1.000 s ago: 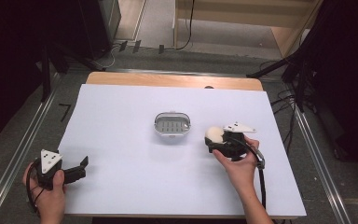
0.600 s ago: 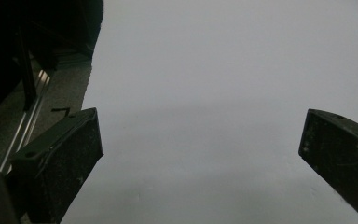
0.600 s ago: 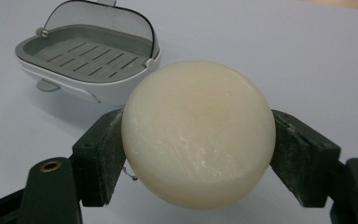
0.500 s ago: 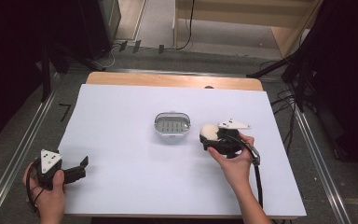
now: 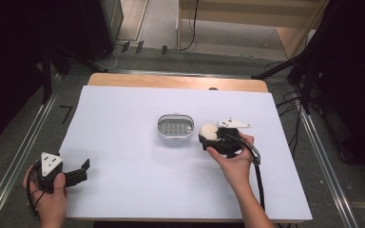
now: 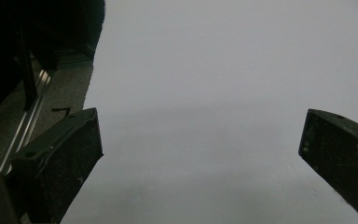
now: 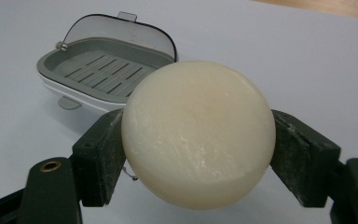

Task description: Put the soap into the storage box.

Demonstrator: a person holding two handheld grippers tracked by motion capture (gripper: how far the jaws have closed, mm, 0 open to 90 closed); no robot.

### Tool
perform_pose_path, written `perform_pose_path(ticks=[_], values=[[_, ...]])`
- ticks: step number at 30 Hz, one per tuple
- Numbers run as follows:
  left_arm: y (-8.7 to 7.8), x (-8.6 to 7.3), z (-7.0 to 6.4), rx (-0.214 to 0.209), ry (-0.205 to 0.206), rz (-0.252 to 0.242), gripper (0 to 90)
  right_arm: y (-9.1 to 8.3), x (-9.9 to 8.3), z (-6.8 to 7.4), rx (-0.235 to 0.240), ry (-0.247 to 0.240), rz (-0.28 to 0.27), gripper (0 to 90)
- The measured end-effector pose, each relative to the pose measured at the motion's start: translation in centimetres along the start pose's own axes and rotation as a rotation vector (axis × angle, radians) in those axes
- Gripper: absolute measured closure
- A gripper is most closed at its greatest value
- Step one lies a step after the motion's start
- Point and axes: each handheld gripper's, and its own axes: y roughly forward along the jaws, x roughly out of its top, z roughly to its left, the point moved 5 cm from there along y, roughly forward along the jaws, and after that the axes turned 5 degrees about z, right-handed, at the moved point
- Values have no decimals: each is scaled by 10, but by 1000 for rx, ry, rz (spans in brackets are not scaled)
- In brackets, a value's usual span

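Right tongs (image 7: 198, 144) clamped on a round cream soap bar (image 7: 198, 140), jaws pressing its left and right edges, bar held off the white worktop (image 5: 123, 118). In the high view right tongs (image 5: 209, 137) sit just right of the soap dish (image 5: 175, 127), soap bar (image 5: 209, 131) at their tip, near the dish rim but apart from it. Dish is grey with a slotted tray inside, clear lid (image 7: 121, 29) hinged open behind it; tray empty. Dish sits mid-worktop. Left tongs (image 5: 83, 168) at the near-left corner of the worktop, well apart from the dish. Left gripper view: left tongs (image 6: 200, 149) spread wide, nothing between the jaws, bare white sheet below.
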Motion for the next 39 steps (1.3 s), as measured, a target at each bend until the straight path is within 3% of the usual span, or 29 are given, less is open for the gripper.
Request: perform_pose_path(ticks=[39], values=[[0,0,1,-1,-7,-6,0,16,31,30,47,-26,-21,255]])
